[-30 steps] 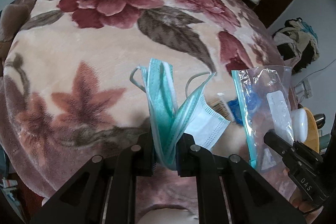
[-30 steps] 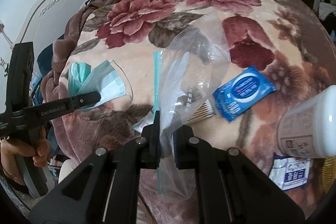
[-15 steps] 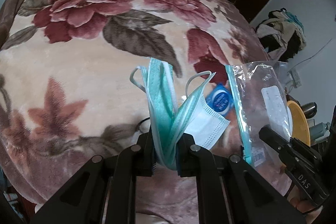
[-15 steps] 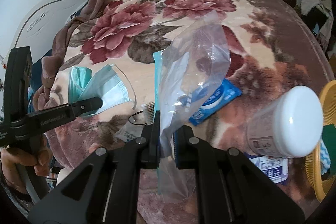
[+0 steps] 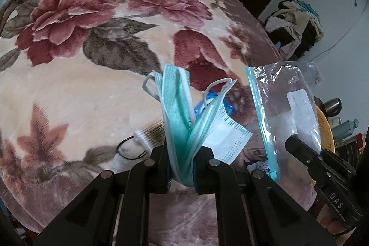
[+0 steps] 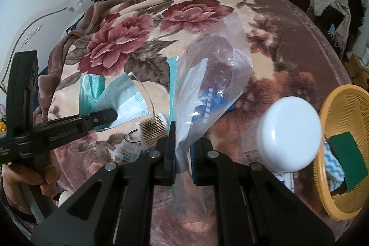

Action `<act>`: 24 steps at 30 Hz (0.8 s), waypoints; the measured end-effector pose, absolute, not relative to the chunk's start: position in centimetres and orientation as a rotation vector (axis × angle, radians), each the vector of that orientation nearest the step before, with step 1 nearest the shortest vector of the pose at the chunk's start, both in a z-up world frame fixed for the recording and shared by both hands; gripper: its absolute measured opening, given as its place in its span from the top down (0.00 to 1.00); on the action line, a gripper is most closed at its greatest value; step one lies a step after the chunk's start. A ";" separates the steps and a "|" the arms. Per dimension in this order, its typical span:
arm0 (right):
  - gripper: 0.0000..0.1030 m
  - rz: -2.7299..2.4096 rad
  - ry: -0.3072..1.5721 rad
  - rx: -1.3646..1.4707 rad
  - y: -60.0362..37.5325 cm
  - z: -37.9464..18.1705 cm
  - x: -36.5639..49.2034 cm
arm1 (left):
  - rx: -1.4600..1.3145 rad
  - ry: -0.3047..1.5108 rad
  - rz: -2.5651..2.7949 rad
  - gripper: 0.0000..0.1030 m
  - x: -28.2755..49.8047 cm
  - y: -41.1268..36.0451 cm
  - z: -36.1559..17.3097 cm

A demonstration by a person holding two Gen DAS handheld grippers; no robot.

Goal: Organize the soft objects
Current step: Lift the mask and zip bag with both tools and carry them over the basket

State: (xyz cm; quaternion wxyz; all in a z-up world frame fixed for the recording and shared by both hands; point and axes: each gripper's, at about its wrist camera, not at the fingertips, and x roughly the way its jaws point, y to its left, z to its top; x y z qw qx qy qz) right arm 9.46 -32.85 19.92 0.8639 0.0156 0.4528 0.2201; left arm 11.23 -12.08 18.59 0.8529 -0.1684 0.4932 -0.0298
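Note:
Several teal and white face masks (image 5: 180, 112) hang folded between the pads of my left gripper (image 5: 182, 167), which is shut on them above the floral blanket (image 5: 69, 84). In the right wrist view the same masks (image 6: 120, 96) stick out of the left gripper (image 6: 110, 115) at the left. My right gripper (image 6: 182, 153) is shut on the edge of a clear zip bag (image 6: 214, 75) with a teal seal strip, held up in the air. From the left wrist view the bag (image 5: 283, 107) stands just right of the masks, with the right gripper (image 5: 291, 142) below it.
On the blanket lie a bundle of cotton swabs (image 6: 153, 130), a black hair tie (image 5: 131, 150) and a blue wipes pack (image 6: 207, 103) seen through the bag. A white-lidded jar (image 6: 288, 133) stands right of it, beside a yellow basket (image 6: 341, 88) holding a green sponge (image 6: 348, 153).
Both grippers have risen and drifted over the bed, each keeping its hold. The swabs, hair tie and basket have come into view below them, and the bag hangs closer to the masks.

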 end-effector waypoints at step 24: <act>0.91 0.304 0.897 0.111 -41.9 21.6 10.0 | -0.247 1.037 -0.247 0.88 14.3 -23.0 21.5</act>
